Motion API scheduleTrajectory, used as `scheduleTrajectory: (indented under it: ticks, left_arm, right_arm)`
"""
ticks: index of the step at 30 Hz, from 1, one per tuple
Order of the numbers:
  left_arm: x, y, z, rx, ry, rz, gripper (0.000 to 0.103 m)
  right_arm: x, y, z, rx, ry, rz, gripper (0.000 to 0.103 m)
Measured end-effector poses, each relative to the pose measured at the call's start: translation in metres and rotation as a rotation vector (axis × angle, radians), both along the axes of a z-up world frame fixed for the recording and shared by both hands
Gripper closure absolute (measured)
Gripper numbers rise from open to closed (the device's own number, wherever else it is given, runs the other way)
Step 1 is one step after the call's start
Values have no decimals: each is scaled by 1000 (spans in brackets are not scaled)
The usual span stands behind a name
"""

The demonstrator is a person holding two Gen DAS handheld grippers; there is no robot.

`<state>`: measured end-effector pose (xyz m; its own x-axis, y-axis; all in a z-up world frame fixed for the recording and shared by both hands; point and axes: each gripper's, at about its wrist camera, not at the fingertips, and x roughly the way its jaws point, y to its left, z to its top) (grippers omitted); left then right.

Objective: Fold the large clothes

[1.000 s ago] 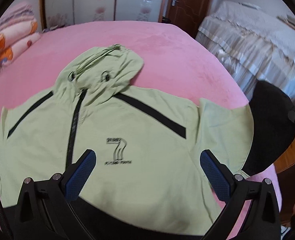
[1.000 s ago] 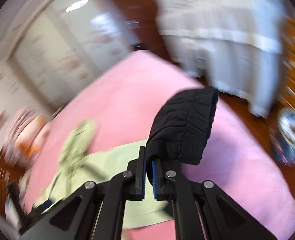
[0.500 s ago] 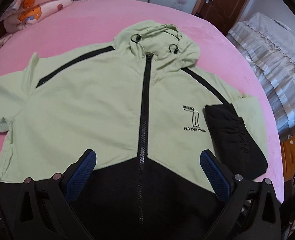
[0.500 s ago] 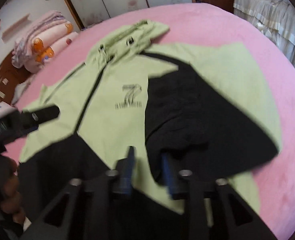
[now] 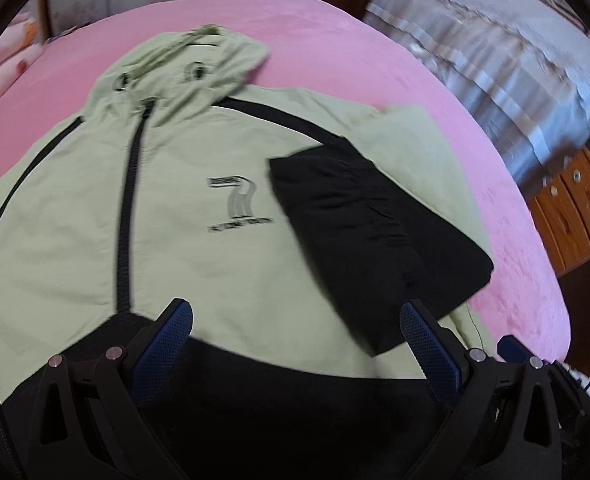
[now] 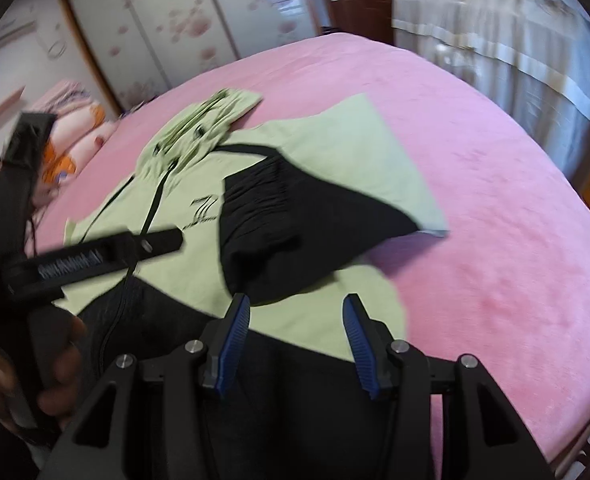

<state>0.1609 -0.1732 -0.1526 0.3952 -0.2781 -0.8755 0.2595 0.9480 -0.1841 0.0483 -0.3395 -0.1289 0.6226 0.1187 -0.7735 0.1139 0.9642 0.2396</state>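
Loosely rumpled black-cuffed sleeve [image 5: 359, 220] atop jacket [image 5: 199, 240]

We note a pale green hooded jacket [image 5: 199, 248] with a black zip [image 5: 129, 208], black shoulder stripes, a black hem panel and a black-and-grey chest logo [image 5: 239, 206]. Its folded sleeve [image 5: 359, 236] is black. The bed cover [image 6: 495, 208] is plain pink. Both grippers carry blue pads [image 6: 235, 340] on black frames. The wardrobe doors [image 6: 183, 20] show pink blossoms on white.
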Motion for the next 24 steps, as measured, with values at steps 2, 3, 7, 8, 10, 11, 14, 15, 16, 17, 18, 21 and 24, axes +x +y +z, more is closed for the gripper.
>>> scheduleTrajectory:
  ticks: [2,3,7,8,10,11,14,15,16,17,18,21,24]
  left_arm:
    - [-2,-20,-6,43,2,-36,0]
    - [-4,-26,-8,57,6,-45,0]
    - [-2,-48,-22,139,0,-67,0]
    - [-1,-52,-24,159,-8,-68,1]
    - [1,-58,-25,206,-46,-74,15]
    - [3,-62,-24,217,-57,-90,35]
    - [11,-72,-17,236,-63,-137,91]
    - [11,-73,-11,232,-83,-142,93]
    - [11,-73,0,217,-118,-146,93]
    - [12,-68,18,199,-173,-141,93]
    - [12,-63,35,187,-222,-127,93]
    - [15,-33,83,115,-341,-67,93]
    - [17,18,121,94,-453,43,93]
  right_arm:
    - [-1,-9,1,23,-3,-24,54]
    - [-2,-14,1,29,-2,-35,54]
    - [-3,-22,-4,49,9,-59,54]
    - [-4,-23,-6,56,13,-59,54]
    - [-5,-25,-10,62,24,-61,54]
    - [-5,-24,-11,62,25,-63,54]
    - [-6,-24,-12,69,26,-61,54]
    - [-6,-25,-12,70,24,-61,54]
    - [-6,-25,-11,69,23,-61,54]
    - [-6,-25,-10,67,19,-62,54]
    - [-6,-25,-8,67,12,-64,54]
    - [-7,-24,-2,65,-9,-68,54]
    - [-6,-21,2,57,-19,-63,54]
